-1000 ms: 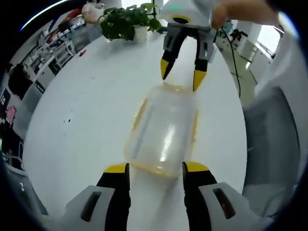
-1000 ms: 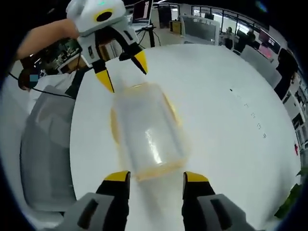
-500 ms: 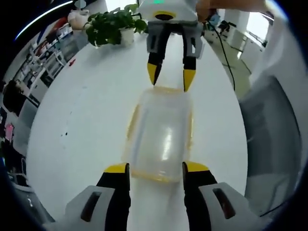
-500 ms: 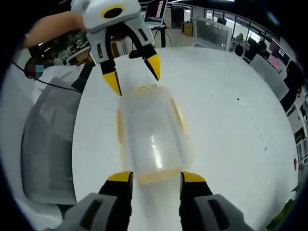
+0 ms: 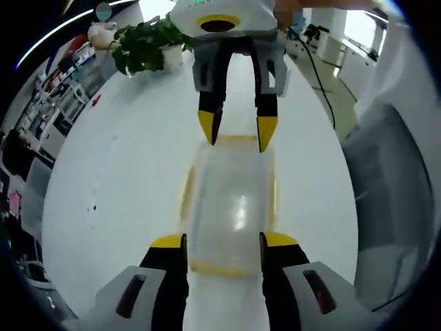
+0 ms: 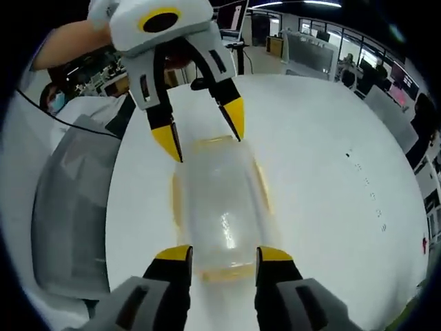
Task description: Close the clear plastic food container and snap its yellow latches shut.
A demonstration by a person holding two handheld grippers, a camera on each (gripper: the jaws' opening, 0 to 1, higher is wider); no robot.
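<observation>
Clear container (image 5: 231, 207) w/ yellow latches (image 5: 187, 196) lies lengthwise on white table (image 5: 124, 179), lid on, between both tools. Left gripper (image 5: 220, 243) jaws spread, straddling its near end; right gripper (image 5: 236, 132) also spread, tips at far end. Right gripper view: same, mirrored. Potted plant (image 5: 148, 45) at table's far edge. No readable labels or writing anywhere.

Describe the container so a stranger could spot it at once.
On the white table, between the two grippers facing each other, lies the container. It is a clear oblong box with yellow latches along its sides, unlike the leafy potted plant at the far edge.
</observation>
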